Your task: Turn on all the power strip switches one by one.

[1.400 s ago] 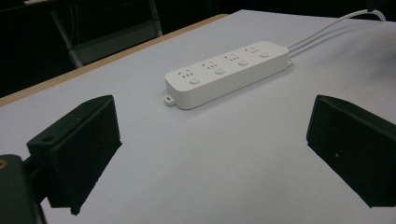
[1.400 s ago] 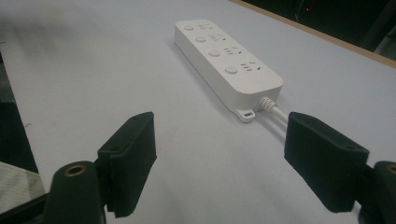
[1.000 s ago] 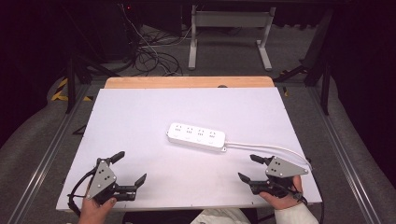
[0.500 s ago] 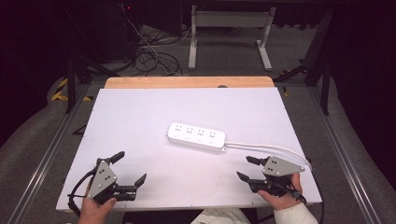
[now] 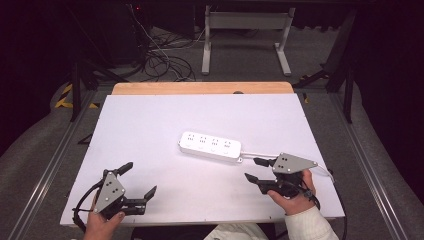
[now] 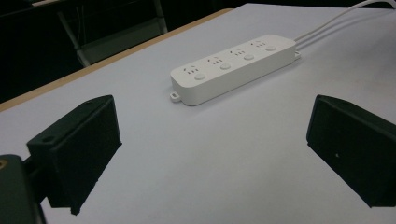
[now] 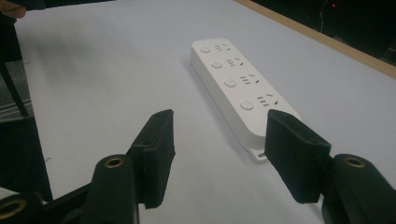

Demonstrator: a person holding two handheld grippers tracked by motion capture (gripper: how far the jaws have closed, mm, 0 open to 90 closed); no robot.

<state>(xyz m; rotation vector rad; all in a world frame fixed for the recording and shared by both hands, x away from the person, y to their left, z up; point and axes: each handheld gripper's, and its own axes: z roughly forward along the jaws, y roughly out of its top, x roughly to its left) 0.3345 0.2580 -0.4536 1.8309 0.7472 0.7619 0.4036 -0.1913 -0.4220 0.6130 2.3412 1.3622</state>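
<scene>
High view: both grippers' fingers (image 5: 125, 168) spread apart, empty, near power strip (image 5: 210, 146).

One white power strip (image 5: 210, 146) lies on one table (image 5: 150, 125). It carries four sockets and four buttons. Two grippers flank the strip.

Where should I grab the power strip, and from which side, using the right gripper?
Probably across its narrow width, at the cord end nearest the right gripper. The power strip lies flat on the table, long and slim, so open jaws coming down from above can span its two long sides. Stay clear of the cord at that end.
</scene>
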